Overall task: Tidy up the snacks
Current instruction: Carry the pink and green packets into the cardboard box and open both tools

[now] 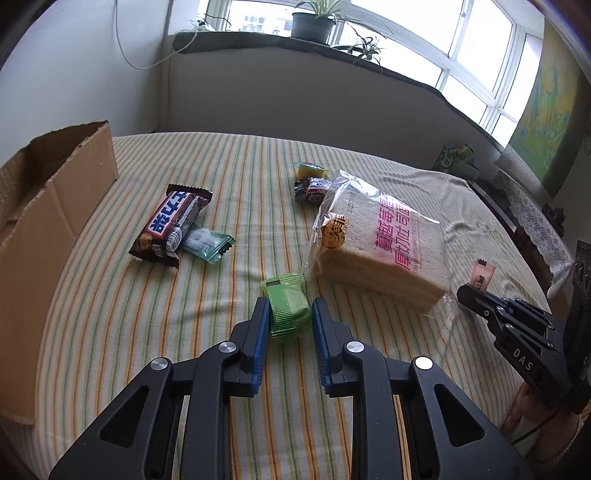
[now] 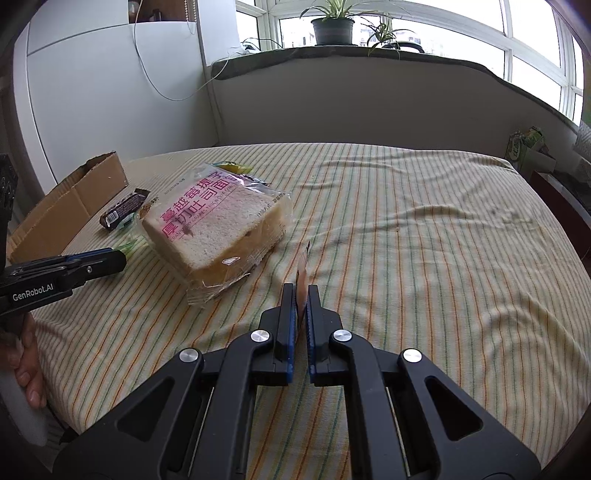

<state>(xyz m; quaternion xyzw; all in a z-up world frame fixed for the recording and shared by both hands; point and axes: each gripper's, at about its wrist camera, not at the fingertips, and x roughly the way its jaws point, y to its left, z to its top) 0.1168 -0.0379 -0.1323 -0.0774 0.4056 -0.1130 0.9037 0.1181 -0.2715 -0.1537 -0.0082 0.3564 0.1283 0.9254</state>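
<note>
Two small sachets, each held: left tool (image 1: 287, 314) pinches a green packet (image 1: 289, 310) just off the striped bed (image 1: 147, 317); right tool (image 2: 302, 295) clamps a thin pinkish packet (image 2: 302, 273) edge-on, probably foil. Light, crinkly, slippery; grip mid-body. Bread bag (image 1: 380, 247) at one o'clock, cardboard box (image 1: 55, 221) at ten.

A striped sheet (image 2: 406, 240) covers the bed. A potted plant (image 2: 332, 26) stands on the dark windowsill (image 2: 406, 55); a thin cable (image 2: 147, 77) hangs down the white wall.
</note>
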